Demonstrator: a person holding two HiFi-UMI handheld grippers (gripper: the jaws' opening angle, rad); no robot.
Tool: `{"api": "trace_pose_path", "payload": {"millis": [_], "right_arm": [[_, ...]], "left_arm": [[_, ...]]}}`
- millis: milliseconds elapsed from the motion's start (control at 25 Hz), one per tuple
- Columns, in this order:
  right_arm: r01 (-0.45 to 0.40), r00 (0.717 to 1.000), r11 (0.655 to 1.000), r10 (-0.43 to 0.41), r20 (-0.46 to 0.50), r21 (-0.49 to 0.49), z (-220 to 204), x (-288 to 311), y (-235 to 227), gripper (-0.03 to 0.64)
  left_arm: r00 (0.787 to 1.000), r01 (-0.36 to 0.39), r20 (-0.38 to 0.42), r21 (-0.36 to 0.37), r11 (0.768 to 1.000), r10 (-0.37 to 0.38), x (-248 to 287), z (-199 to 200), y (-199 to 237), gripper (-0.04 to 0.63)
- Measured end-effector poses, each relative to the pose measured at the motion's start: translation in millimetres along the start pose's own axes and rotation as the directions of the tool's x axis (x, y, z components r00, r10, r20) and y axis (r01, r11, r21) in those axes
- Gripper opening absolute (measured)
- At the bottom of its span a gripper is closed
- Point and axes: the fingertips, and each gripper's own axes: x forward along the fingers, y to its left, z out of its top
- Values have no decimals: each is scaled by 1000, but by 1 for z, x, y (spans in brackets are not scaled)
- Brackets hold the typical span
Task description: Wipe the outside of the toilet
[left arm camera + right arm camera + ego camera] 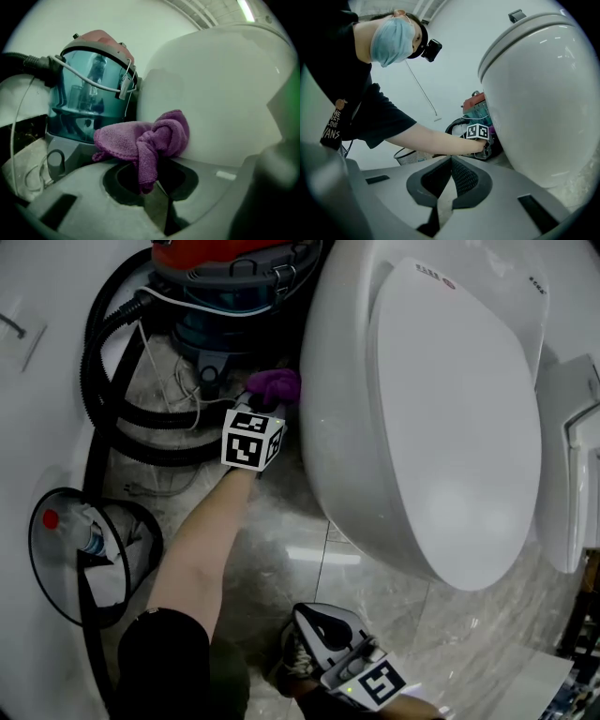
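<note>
The white toilet [441,418] fills the right of the head view with its lid down. My left gripper [262,413] is shut on a purple cloth [275,385] and holds it against the bowl's outer left side. In the left gripper view the bunched cloth [145,140] sticks out from the left gripper [152,185] and touches the toilet wall [220,93]. My right gripper [314,624] is low near the floor in front of the bowl. In its own view the right gripper [451,161] is shut on nothing and faces the toilet bowl [543,93] and the left gripper's marker cube [478,132].
A vacuum cleaner [234,277] with a teal tank [89,98] and a black hose [112,418] stands close behind the cloth, beside the toilet. A wire bin [84,554] with a bottle sits by the left wall. The floor [281,549] is marble tile.
</note>
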Motion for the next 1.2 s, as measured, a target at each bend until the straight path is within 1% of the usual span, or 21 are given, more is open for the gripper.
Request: {"api": "trace_pose_path", "payload": {"millis": [120, 200, 320, 400, 560, 640, 720, 920, 1200], "right_arm": [[5, 1000, 1000, -5, 19, -12, 7, 4, -6, -2], [18, 999, 998, -16, 36, -53, 11, 8, -9, -2], [74, 996, 987, -66, 59, -141, 17, 10, -17, -2], [112, 993, 982, -103, 66, -150, 22, 8, -20, -2], [192, 980, 974, -185, 69, -118, 46, 6, -14, -2], [231, 971, 969, -224, 86, -83, 67, 2, -4, -2], [267, 961, 963, -263, 89, -33, 86, -8, 10, -2], [345, 936, 937, -348, 48, 64, 133, -38, 42, -2], [393, 914, 910, -402, 52, 132, 219, -73, 72, -2]], "left_arm": [[1000, -4, 1, -1, 1000, 4, -5, 1, 1, 63], [1000, 0, 18, -14, 1000, 0, -15, -1, -1, 64], [998, 4, 66, -8, 1000, -3, -37, 7, -6, 66], [995, 15, 99, -8, 1000, -15, -60, 18, -14, 66], [987, 55, 152, -17, 998, -52, -114, 52, -37, 64], [983, 71, 173, -15, 997, -68, -143, 72, -48, 64], [981, 85, 175, 6, 996, -85, -171, 90, -60, 64], [984, 109, 140, 43, 993, -114, -232, 137, -87, 64], [984, 163, 62, 79, 983, -168, -299, 195, -128, 64]]}}
